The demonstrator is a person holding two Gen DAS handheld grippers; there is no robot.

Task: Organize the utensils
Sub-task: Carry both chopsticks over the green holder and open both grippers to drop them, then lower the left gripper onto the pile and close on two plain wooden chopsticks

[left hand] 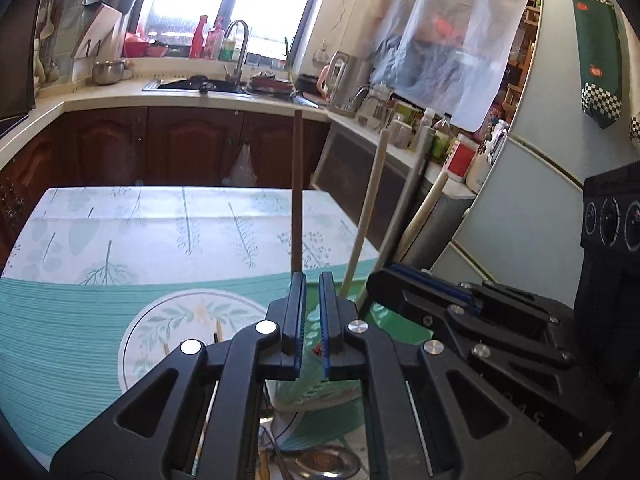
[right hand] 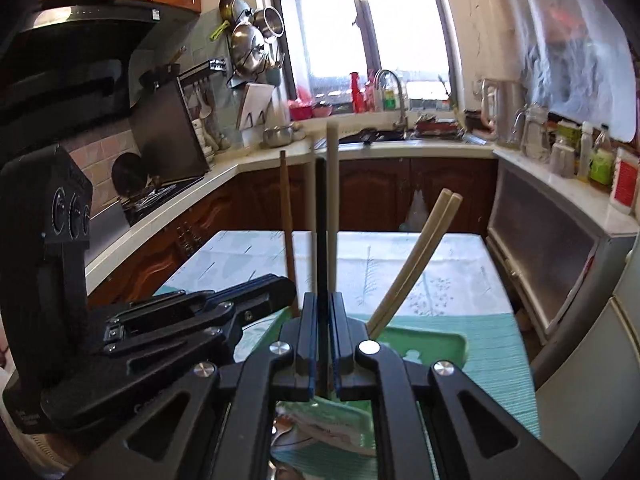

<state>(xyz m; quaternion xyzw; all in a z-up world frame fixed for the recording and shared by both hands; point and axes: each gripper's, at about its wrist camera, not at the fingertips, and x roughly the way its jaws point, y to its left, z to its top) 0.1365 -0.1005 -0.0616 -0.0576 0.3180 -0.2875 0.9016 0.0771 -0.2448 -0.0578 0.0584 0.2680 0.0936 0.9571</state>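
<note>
My right gripper (right hand: 320, 300) is shut on a black chopstick (right hand: 320, 232) that stands upright, with cream chopsticks (right hand: 332, 200) close on either side of it. Below the fingers sits a green utensil holder (right hand: 424, 344); a cream pair (right hand: 420, 264) leans to the right out of it. My left gripper (left hand: 312, 280) is shut, and I see nothing between its pads. A brown chopstick (left hand: 297, 192) stands just past its left fingertip; its lower end is hidden. In the right wrist view the left gripper (right hand: 288, 284) lies to the left, its tip by that brown chopstick (right hand: 287, 220).
A teal placemat (left hand: 60, 340) with a leaf-patterned plate (left hand: 160, 320) covers the near table, over a floral tablecloth (left hand: 160, 224). A metal dish (left hand: 324, 460) lies below my left fingers. Counters with a sink (left hand: 188, 84), bottles and a kettle (left hand: 340, 76) ring the table; a fridge (left hand: 520, 220) stands at the right.
</note>
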